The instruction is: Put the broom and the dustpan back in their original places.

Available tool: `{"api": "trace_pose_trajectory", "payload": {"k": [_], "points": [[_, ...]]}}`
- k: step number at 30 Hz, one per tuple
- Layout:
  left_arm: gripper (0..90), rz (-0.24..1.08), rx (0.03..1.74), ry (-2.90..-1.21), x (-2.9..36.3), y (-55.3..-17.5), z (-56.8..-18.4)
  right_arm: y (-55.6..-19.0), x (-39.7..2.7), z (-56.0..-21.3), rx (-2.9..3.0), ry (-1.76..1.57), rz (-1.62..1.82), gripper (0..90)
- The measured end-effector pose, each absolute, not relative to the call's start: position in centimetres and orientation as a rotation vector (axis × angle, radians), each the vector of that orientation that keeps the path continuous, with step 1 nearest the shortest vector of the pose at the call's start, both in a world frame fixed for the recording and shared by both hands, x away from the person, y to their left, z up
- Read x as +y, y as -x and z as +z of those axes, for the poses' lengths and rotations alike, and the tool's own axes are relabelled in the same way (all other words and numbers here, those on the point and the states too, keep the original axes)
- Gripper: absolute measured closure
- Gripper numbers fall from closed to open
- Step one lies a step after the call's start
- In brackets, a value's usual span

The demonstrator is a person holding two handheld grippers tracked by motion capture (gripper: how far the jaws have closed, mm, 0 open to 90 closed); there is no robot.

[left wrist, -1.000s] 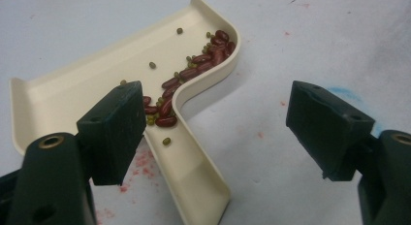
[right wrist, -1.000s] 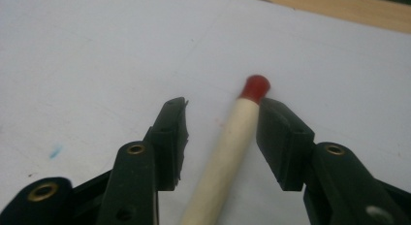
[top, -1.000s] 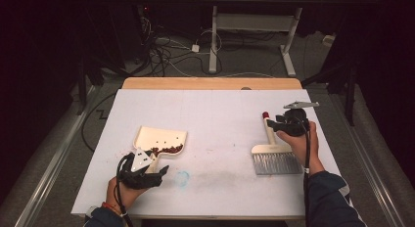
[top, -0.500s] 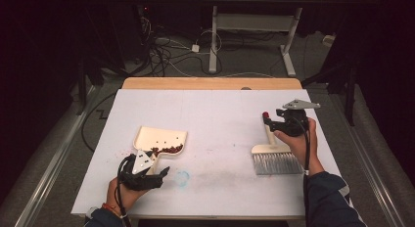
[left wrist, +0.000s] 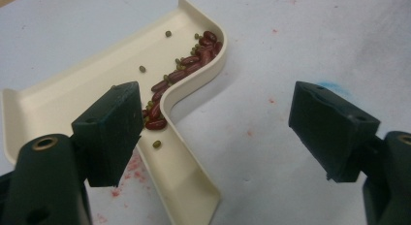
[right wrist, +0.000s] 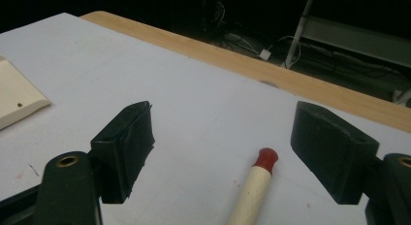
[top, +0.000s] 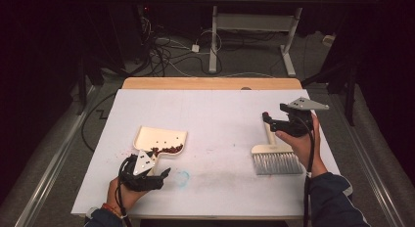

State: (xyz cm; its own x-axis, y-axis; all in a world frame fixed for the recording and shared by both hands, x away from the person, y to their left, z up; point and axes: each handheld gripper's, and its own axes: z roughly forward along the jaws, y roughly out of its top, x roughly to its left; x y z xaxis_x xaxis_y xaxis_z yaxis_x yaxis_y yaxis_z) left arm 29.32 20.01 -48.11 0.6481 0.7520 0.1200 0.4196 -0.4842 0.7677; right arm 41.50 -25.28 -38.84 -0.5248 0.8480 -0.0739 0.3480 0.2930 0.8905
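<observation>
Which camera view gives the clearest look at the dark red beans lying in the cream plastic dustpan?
The left gripper view: the dark red beans lie close up along the cream plastic dustpan's curved back wall. The high view shows a small dark streak; the right gripper view catches a dustpan corner.

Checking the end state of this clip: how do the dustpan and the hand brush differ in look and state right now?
The dustpan is a flat cream tray holding red beans and a few small green ones; the hand brush carries none. The brush has grey bristles and a red-tipped handle; the dustpan is plain cream. The dustpan lies by the left gripper, the brush under the right gripper. Both rest on the white table, with open jaws gripping neither.
</observation>
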Motion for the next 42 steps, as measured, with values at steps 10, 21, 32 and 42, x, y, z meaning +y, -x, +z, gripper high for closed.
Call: {"api": "trace_pose_trajectory", "payload": {"k": [10,21,32,42], "points": [[18.7,0.598,0.913,-2.121,20.0,-29.3,-48.0,-39.7,-24.3,-37.7,1.992,-0.989,1.224,17.3],[18.7,0.608,0.896,-2.124,20.0,-29.2,-47.9,-37.8,-23.8,-36.9,1.99,-0.942,1.232,20.2],[18.7,0.635,0.87,-2.119,19.8,-28.9,-47.8,-35.8,-23.6,-37.0,2.007,-0.851,1.21,20.7],[18.7,0.685,0.828,-2.118,19.7,-28.7,-47.6,-34.0,-24.0,-38.0,2.039,-0.801,1.192,21.2]]}}
